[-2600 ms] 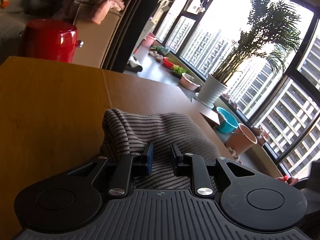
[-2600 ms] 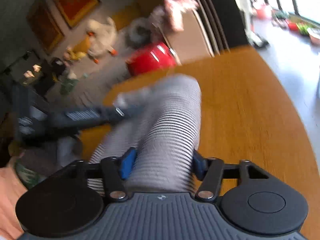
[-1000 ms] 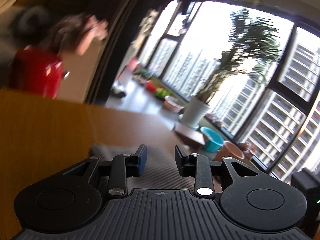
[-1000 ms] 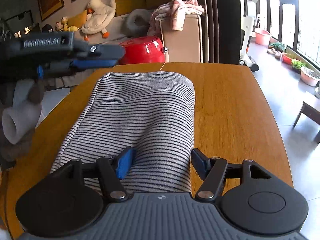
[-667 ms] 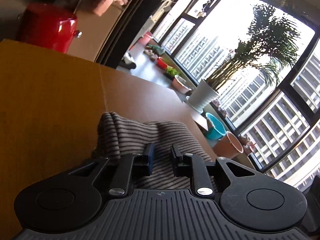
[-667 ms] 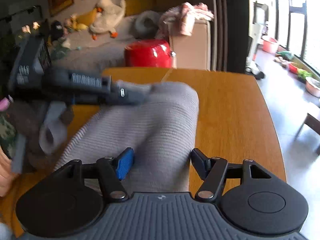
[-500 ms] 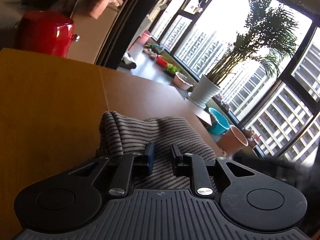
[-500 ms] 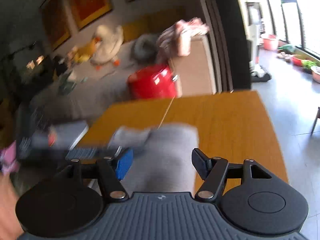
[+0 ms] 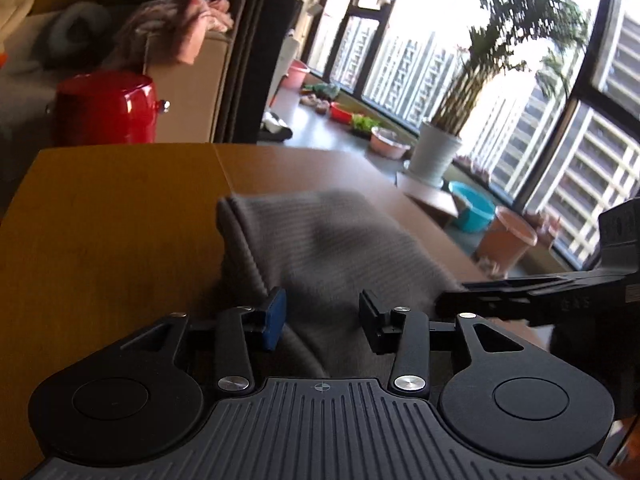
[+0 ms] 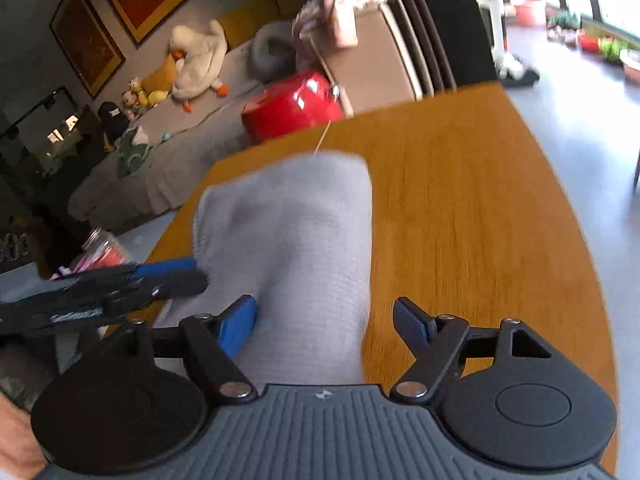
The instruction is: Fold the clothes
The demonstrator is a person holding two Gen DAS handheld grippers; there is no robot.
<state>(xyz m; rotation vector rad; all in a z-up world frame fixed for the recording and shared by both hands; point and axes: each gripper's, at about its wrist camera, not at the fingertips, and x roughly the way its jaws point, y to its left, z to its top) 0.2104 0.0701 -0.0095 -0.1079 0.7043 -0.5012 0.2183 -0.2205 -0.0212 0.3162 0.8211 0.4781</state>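
Observation:
A folded grey striped garment (image 9: 328,248) lies on the wooden table (image 9: 100,220), blurred by motion. My left gripper (image 9: 322,316) is open just above its near end, and the cloth shows through the gap without being pinched. In the right wrist view the same garment (image 10: 296,232) stretches away across the table (image 10: 460,200). My right gripper (image 10: 326,326) is wide open over the garment's near right edge, its left finger over cloth and its right finger over bare wood. Each gripper shows in the other's view: the right gripper (image 9: 520,296) and the left gripper (image 10: 120,284).
A red pot (image 9: 104,108) and a beige box draped with pink clothes (image 9: 180,40) stand beyond the table's far edge. A potted plant (image 9: 436,156) and basins sit by the windows. A jar (image 10: 104,248) is near the table's left edge.
My left gripper's jaws have opened from a narrow gap on the cloth and let the garment go. The right gripper stays open; both views have swung and blurred.

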